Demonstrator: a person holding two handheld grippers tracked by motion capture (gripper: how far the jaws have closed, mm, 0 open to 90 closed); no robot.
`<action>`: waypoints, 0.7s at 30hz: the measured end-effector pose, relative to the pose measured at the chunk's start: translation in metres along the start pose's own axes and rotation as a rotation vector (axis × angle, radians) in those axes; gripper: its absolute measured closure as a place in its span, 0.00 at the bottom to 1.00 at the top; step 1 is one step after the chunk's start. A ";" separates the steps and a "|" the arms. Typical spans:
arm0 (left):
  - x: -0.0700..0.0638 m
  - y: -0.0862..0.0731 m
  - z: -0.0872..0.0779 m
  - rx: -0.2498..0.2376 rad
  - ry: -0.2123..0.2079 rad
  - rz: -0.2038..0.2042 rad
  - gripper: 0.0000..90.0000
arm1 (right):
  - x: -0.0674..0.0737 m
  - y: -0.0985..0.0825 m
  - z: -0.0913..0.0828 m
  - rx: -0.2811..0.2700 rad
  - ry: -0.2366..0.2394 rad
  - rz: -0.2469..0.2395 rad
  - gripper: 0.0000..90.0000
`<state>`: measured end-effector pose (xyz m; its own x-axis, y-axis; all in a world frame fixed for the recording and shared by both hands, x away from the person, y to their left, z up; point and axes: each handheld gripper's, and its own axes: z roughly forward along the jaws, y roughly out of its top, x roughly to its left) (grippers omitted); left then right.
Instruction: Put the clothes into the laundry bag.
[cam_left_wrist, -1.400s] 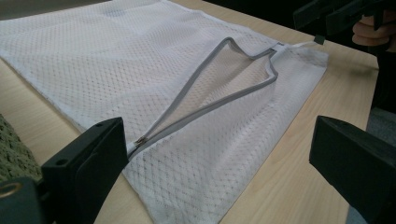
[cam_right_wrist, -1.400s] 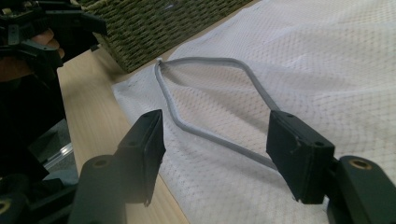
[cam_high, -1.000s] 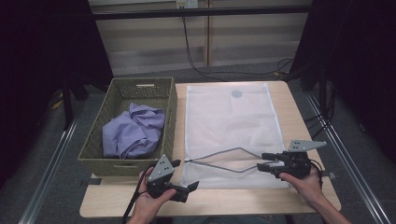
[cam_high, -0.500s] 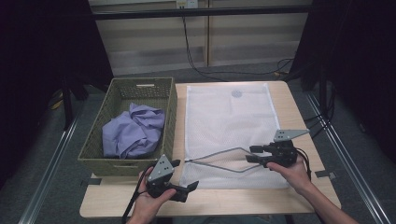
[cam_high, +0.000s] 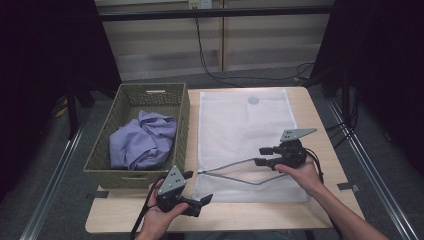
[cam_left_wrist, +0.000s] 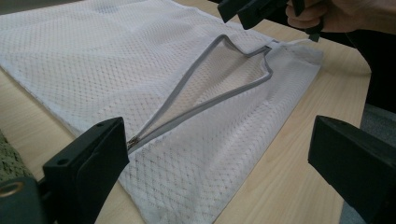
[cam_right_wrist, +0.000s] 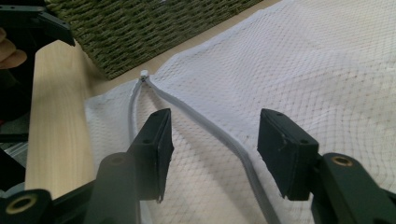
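A white mesh laundry bag (cam_high: 240, 130) lies flat on the table, its grey zipper (cam_high: 235, 165) unzipped and gaping along the front. My left gripper (cam_high: 200, 186) stands open by the bag's front left corner, and the zipper's closed end (cam_left_wrist: 132, 140) lies just beyond its jaws (cam_left_wrist: 217, 135). My right gripper (cam_high: 260, 155) hovers over the right part of the opening, pointing left. Its jaws have just been opening. The upper zipper edge (cam_right_wrist: 210, 128) runs between them (cam_right_wrist: 215, 126) without being pinched. The zipper pull (cam_right_wrist: 144, 73) sits at the far end.
A green wicker basket (cam_high: 181, 120) with a crumpled purple cloth (cam_high: 142, 142) stands left of the bag, close to my left gripper. Bare wood shows along the front edge (cam_high: 260, 212) and the table's right side (cam_high: 320, 125).
My right gripper has moved left and a little farther onto the bag, from near its right front corner to over the zipper opening. The left gripper has stayed put.
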<state>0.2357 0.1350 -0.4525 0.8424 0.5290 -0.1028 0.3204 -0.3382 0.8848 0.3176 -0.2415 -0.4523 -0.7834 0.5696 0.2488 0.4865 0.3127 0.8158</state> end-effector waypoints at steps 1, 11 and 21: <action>0.000 0.000 0.000 -0.002 0.000 -0.003 0.05 | -0.001 0.001 0.002 0.004 -0.001 -0.001 0.50; 0.001 0.000 -0.001 -0.007 0.003 -0.008 0.05 | -0.013 -0.012 0.025 0.039 -0.013 0.016 0.43; 0.000 0.000 -0.003 -0.003 0.001 0.016 0.05 | -0.019 -0.024 0.038 0.099 -0.055 0.017 0.55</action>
<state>0.2347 0.1378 -0.4509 0.8470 0.5242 -0.0880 0.3052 -0.3441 0.8880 0.3353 -0.2310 -0.4967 -0.7537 0.6152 0.2311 0.5375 0.3749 0.7553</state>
